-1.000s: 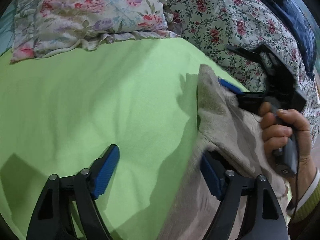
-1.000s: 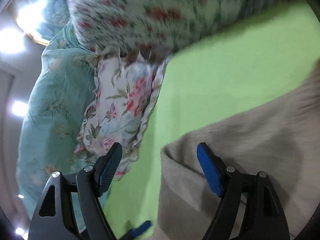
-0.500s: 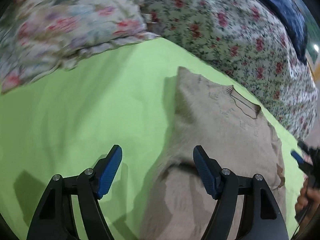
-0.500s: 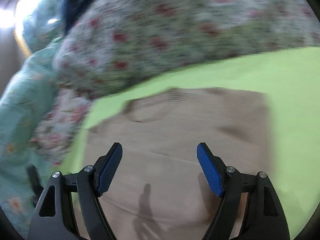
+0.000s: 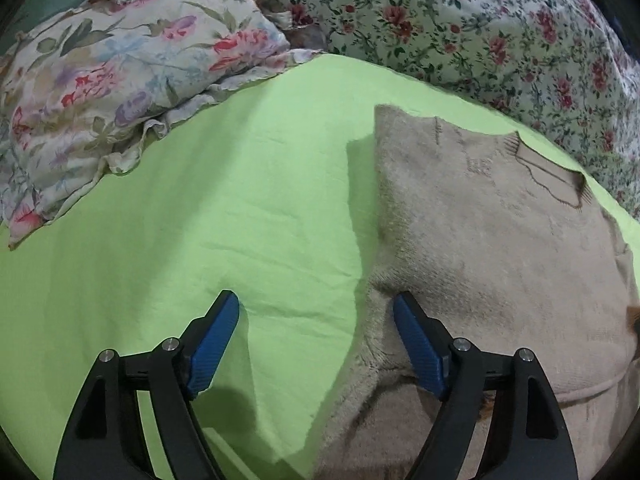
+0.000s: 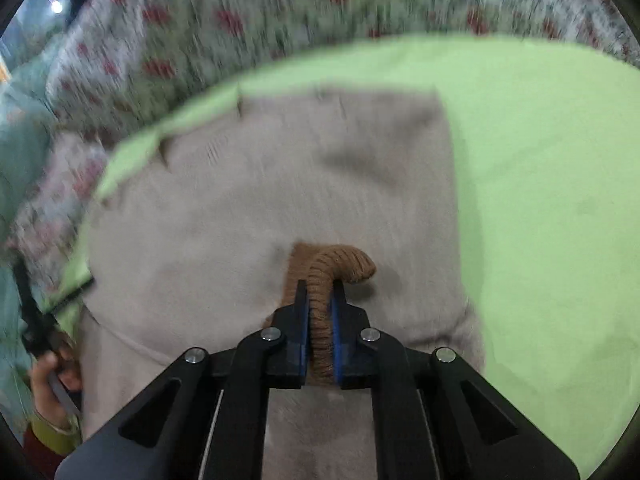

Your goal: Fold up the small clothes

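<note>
A beige knit sweater (image 5: 500, 240) lies flat on the green sheet (image 5: 200, 200), neckline toward the far side. My left gripper (image 5: 314, 304) straddles the sweater's left edge, one finger over the sheet and the other on the knit. Its jaws are opening and grip nothing. In the right wrist view the sweater (image 6: 300, 184) fills the middle. My right gripper (image 6: 320, 284) is closing on a brown ribbed cuff (image 6: 344, 264), and its pads press it from both sides. The cuff curls over above the fingertips.
A floral pillow (image 5: 120, 64) lies at the far left and a rose-print quilt (image 5: 480, 28) runs along the far side. Bare green sheet (image 6: 540, 160) lies right of the sweater. A person's hand (image 6: 48, 368) shows at the lower left of the right wrist view.
My right gripper swung over the sweater and went from open to shut on the brown cuff. It has left the left wrist view. The left gripper shifted along the sweater's edge.
</note>
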Demonstrator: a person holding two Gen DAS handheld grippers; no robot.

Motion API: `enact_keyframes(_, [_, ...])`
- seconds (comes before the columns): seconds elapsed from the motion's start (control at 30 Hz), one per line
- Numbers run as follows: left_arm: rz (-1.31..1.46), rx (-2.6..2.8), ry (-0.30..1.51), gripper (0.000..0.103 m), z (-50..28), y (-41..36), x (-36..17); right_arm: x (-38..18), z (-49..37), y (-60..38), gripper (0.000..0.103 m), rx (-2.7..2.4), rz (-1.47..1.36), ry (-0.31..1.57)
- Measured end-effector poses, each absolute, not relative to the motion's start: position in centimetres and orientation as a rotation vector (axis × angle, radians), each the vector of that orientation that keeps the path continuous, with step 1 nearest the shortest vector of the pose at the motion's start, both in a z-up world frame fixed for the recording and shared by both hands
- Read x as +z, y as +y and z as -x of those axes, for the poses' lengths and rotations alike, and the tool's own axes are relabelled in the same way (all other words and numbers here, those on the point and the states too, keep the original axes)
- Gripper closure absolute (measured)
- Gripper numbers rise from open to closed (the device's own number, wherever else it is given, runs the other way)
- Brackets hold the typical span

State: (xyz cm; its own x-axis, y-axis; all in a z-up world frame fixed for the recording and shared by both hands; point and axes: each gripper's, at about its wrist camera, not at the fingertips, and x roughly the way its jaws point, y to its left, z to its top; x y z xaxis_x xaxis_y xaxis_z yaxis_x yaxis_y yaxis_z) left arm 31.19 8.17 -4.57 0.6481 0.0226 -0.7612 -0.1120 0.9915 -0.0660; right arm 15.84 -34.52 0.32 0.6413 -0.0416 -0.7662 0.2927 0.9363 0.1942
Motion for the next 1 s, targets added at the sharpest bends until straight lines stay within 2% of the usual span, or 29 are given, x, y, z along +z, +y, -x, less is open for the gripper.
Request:
enact_keyframes(0.07, [0.113,0.092,0.86,0.019,-31.2,8.3,-4.7,1.3,-15.4,-34.7,0.092,-0.237,-0.294,0.806])
enact_keyframes(0.1, [0.108,0.104,0.859,0.018,-31.2,8.3,-4.7,1.0,-15.6,-34.6,0.086,-0.256,-0.279,0.821])
enact_keyframes(0.2, [0.098,0.149,0.866,0.018,-31.3,8.5,-4.6,-1.7,-16.6,-35.1,0.08,-0.305,-0.253,0.951])
enact_keyframes(0.3, [0.116,0.136,0.879,0.019,-30.1,9.0,-4.0,-1.0,-14.1,-35.7,0.074,-0.266,-0.322,0.898])
enact_keyframes(0.43, [0.147,0.051,0.902,0.02,-25.1,9.4,-2.9,1.6,-9.5,-34.6,0.055,-0.243,-0.34,0.825])
enact_keyframes(0.57, [0.18,-0.055,0.937,0.02,-18.6,9.3,-3.0,3.1,-4.3,-32.5,0.049,-0.173,-0.359,0.783])
enact_keyframes(0.83, [0.201,-0.196,1.001,0.019,-7.2,9.1,-4.3,1.4,4.1,-30.8,0.047,-0.139,-0.44,0.814])
enact_keyframes(1.0, [0.321,-0.308,1.01,0.019,-3.7,9.0,-4.6,0.4,8.1,-30.9,0.046,-0.139,-0.501,0.815])
